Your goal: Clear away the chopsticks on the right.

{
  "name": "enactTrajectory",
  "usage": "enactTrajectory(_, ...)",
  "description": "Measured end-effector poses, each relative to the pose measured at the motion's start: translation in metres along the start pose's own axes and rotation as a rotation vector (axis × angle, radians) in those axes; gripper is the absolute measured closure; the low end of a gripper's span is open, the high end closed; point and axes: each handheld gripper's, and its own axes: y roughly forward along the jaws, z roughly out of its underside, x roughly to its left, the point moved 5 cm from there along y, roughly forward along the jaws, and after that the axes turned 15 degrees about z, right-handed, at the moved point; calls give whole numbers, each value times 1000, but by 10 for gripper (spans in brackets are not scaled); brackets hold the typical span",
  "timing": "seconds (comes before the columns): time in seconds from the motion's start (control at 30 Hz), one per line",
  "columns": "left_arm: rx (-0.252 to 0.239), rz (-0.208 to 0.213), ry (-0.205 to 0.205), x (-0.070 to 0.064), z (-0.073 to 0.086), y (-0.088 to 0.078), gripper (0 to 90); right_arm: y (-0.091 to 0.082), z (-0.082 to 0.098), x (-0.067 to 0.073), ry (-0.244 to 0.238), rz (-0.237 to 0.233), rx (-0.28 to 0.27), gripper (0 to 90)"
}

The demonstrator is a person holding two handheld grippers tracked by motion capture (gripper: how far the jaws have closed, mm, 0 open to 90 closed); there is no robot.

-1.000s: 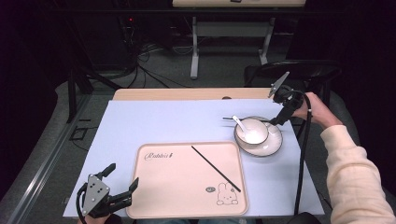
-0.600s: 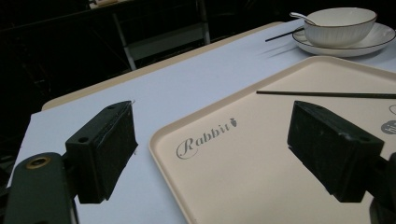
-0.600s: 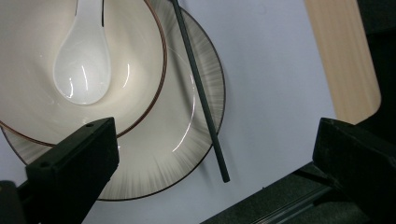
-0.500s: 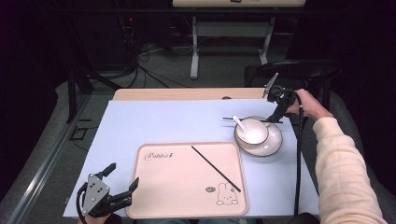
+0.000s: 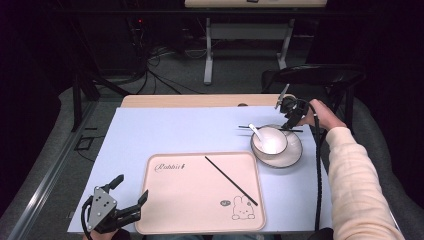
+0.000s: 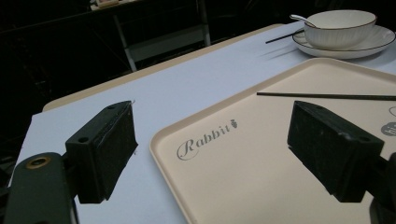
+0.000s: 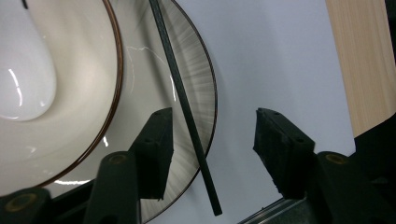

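Right gripper (image 7: 210,140), lower centre of its view: jaws half closed, just been closing, pads not yet touching the chopstick (image 7: 184,107) between them; it lies across the plate (image 7: 198,79) rim, upper right of the high view. Advice: centre the jaws on the stick, close gently, lift clear of bowl (image 7: 60,93) and spoon (image 7: 23,70). Left gripper (image 6: 212,149): jaws open, empty, over tray (image 6: 261,154), second chopstick (image 6: 327,96) beyond
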Motion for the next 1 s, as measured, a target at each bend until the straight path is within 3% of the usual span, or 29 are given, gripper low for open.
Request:
enactTrajectory(0.2,-5,-2,-1,0,0,-1,154,14,-5,9,-27,-24,26,593)
enactTrajectory(0.4,-5,-1,-2,0,0,-1,154,21,-7,14,-30,-37,45,645)
enactTrajectory(0.6,-7,-5,-3,0,0,-2,154,29,-5,20,-83,-41,66,712)
enactTrajectory(0.83,-4,-8,-4,0,0,-1,154,34,3,25,-60,-56,68,831)
enactTrajectory(1.0,-4,-8,-4,0,0,-1,154,32,4,24,-53,-53,63,850)
